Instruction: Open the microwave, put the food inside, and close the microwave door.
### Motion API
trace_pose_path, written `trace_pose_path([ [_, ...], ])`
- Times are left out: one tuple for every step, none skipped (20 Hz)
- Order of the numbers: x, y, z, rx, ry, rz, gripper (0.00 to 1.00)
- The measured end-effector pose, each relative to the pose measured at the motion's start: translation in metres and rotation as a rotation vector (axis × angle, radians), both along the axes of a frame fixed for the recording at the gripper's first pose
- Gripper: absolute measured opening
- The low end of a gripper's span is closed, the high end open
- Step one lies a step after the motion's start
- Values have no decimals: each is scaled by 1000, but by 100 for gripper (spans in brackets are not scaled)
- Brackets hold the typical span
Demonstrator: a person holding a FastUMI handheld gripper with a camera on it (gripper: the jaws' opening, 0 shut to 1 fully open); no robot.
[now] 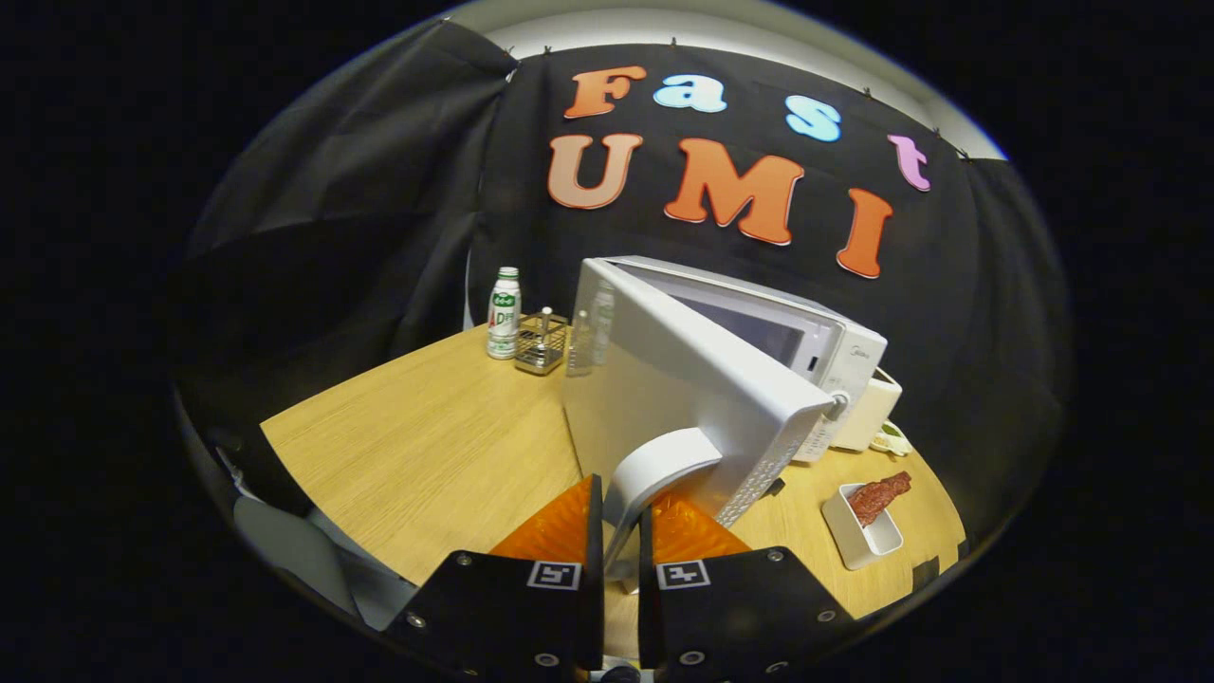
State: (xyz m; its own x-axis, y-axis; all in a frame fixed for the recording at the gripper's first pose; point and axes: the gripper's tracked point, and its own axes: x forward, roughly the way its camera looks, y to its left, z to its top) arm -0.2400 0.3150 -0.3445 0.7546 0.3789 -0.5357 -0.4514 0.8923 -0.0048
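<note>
White and curved, the microwave door handle [664, 470] sits clamped between the gripper [620, 517], whose jaws stand nearly closed, one finger pressed on each side of the handle's lower end. The gripper points level and forward across the tabletop [427, 446], its two square printed markers facing up just behind the fingers. The microwave door [664, 379] stands swung partly open, its outer face turned toward the camera, hinged on the far left side. Behind it, at about 1 o'clock from the fingers, the white microwave [806, 341] shows its cavity opening and a control strip with a round knob [836, 402]; small lettering near the top of that strip is too small to read.

The food [880, 497], a reddish-brown piece, lies in a small white rectangular dish [858, 536] on the wooden tabletop at about 3 o'clock from the fingers, well apart from the microwave door and in front of the control side of the oven. A cream-coloured box-like object [871, 410] stands just beside the microwave's right end, at about 2 o'clock.

At about 11 o'clock, near the far edge of the tabletop, a white bottle [504, 313] with a green and red label stands upright, its print not legible. Just beside it to the right sits a small wire basket [542, 346] holding something upright.
</note>
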Motion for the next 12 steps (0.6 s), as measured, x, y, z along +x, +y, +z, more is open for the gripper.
trace_pose_path([
  [-8, 5, 1, 3, 18, 17, 15],
  [-13, 9, 1, 5, 37, 17, 15],
  [-18, 13, 2, -2, 56, 26, 14],
  [-25, 18, 3, -12, 68, 50, 14],
  [-34, 25, 6, -14, 77, 81, 14],
  [-41, 36, 9, -6, 78, 119, 14],
  [-50, 44, 11, 0, 79, 161, 14],
  [-60, 51, 10, -5, 88, 204, 14],
  [-70, 56, 9, -11, 104, 246, 14],
  [-78, 61, 12, -4, 113, 284, 14],
  [-85, 63, 16, 7, 112, 311, 14],
  [-88, 64, 22, 21, 112, 332, 14],
])
